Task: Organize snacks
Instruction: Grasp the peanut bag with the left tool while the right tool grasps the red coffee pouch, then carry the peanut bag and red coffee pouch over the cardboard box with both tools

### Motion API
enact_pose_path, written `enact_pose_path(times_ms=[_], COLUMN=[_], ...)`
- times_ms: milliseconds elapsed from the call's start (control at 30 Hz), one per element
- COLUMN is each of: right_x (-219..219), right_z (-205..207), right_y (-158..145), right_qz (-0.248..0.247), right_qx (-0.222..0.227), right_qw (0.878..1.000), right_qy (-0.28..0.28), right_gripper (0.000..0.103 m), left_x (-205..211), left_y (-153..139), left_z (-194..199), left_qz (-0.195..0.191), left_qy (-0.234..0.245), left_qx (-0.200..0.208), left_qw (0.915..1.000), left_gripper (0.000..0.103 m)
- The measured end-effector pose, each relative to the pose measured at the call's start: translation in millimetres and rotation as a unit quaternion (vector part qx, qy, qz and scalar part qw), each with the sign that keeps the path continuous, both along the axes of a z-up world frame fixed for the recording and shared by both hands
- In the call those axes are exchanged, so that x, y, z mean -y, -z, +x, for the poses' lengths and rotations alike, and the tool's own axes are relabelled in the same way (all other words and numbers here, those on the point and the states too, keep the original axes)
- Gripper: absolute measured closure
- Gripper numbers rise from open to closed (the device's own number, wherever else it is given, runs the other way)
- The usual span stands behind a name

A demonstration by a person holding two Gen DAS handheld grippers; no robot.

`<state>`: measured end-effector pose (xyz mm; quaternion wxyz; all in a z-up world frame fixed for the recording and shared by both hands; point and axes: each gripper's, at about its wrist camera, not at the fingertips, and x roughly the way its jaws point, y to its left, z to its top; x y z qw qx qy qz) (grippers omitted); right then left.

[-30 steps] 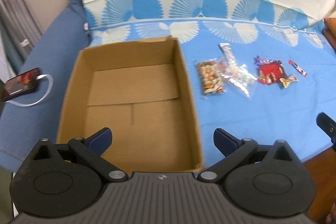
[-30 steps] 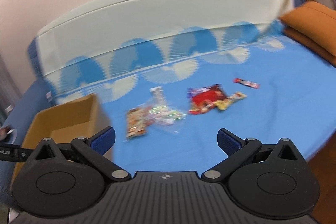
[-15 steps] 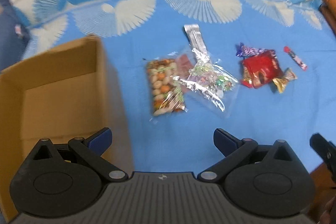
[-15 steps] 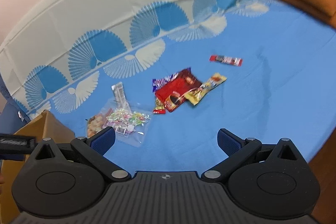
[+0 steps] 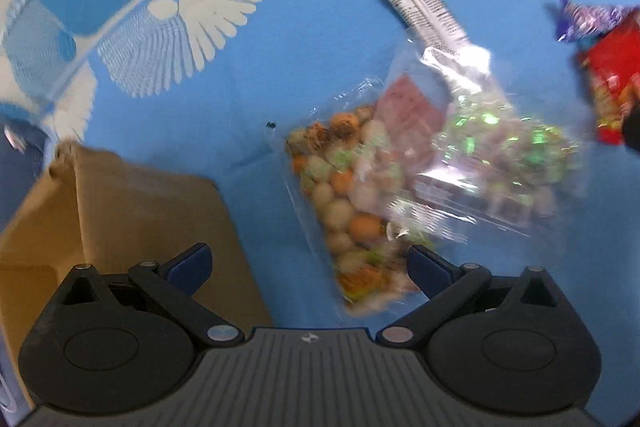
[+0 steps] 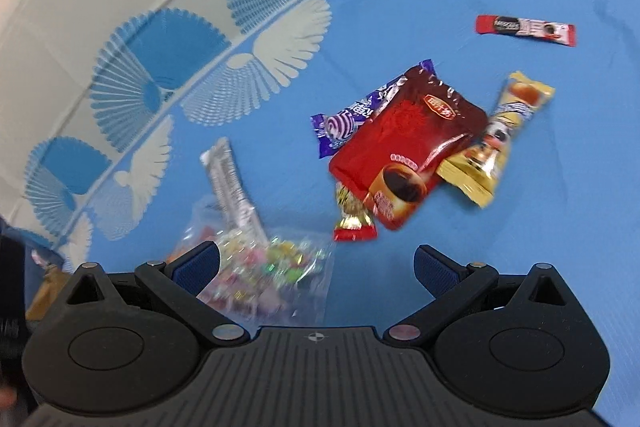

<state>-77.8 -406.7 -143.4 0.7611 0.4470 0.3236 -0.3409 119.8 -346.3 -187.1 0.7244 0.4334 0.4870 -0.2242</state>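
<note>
My left gripper (image 5: 308,263) is open and empty, just above the near end of a clear bag of mixed nuts (image 5: 344,203). A clear bag of small candies (image 5: 492,163) and a silver stick packet (image 5: 424,11) overlap it. The cardboard box (image 5: 132,211) is at lower left. My right gripper (image 6: 316,265) is open and empty, near the candy bag (image 6: 272,267). Ahead of it lie a red sachet (image 6: 404,147), a purple candy (image 6: 352,119), a gold-red candy (image 6: 352,219), a yellow wrapper (image 6: 496,143) and a red coffee stick (image 6: 524,29).
Everything lies on a bed with a blue sheet (image 6: 560,227) printed with white and blue fans (image 6: 256,67). The red sachet also shows at the right edge of the left wrist view (image 5: 612,75).
Both grippers have moved forward and down toward the snacks. The left one has swung right, off the box and over the nut bag. Both stay open.
</note>
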Motion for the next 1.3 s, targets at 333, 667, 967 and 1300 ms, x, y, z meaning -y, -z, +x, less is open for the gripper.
enact_pose_path(times_ms=[333, 667, 967, 1300], right_x=[48.2, 43.2, 18.8, -60.0], right_z=[28.2, 44.7, -21.1, -70.5], right_y=[28.9, 44.2, 21.8, -39.5], right_qz=[-0.030, -0.185, -0.170, -0.165], right_qx=[-0.045, -0.157, -0.059, 0.039], right_qw=[0.993, 0.969, 0.983, 0.985], right_qy=[0.106, 0.054, 0.048, 0.034], right_gripper=[0.000, 0.015, 0.049, 0.049], left_x=[7.7, -16.9, -62.7, -124.8], left_y=[35.6, 19.2, -13.3, -99.9], left_z=[69.3, 61.8, 22.0, -52.5], left_qz=[-0.065, -0.108, -0.150, -0.242], left_qy=[-0.118, -0.113, -0.145, -0.075], left_qx=[-0.180, -0.177, -0.166, -0.167], left_qw=[0.9744, 0.9717, 0.9639, 0.9529], left_gripper=[0.000, 0.018, 0.037, 0.037])
